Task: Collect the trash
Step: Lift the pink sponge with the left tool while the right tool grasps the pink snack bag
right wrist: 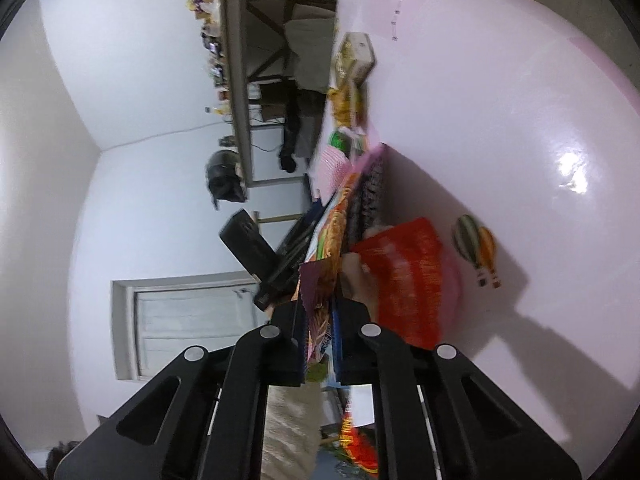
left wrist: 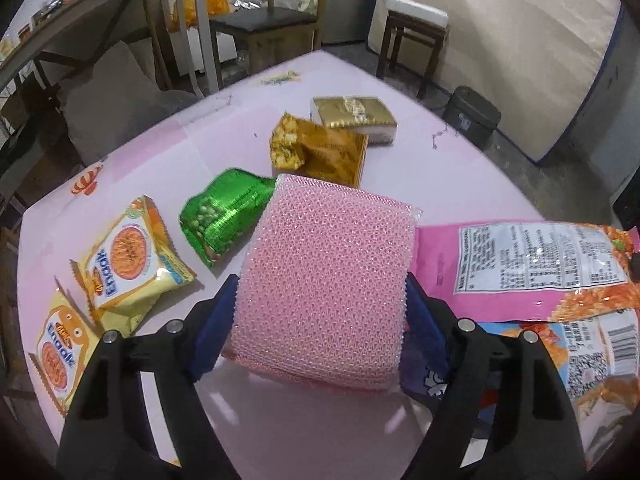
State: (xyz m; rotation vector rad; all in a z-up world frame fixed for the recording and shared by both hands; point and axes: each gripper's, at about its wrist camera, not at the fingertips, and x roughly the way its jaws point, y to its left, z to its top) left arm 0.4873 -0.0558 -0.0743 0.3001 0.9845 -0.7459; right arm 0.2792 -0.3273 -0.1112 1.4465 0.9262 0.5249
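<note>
The left gripper (left wrist: 320, 300) clasps a pink sponge (left wrist: 326, 276) over the bench (left wrist: 224, 136); only this view shows the green packet (left wrist: 224, 216). The right gripper (right wrist: 320, 332) pinches a snack bag (right wrist: 324, 276).

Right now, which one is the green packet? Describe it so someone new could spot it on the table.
Start at the pink table and find the pink mesh sponge between the left gripper fingers. The green packet lies touching the sponge's far left corner. It is the only shiny green foil wrapper; its neighbours are yellow or gold.
</note>
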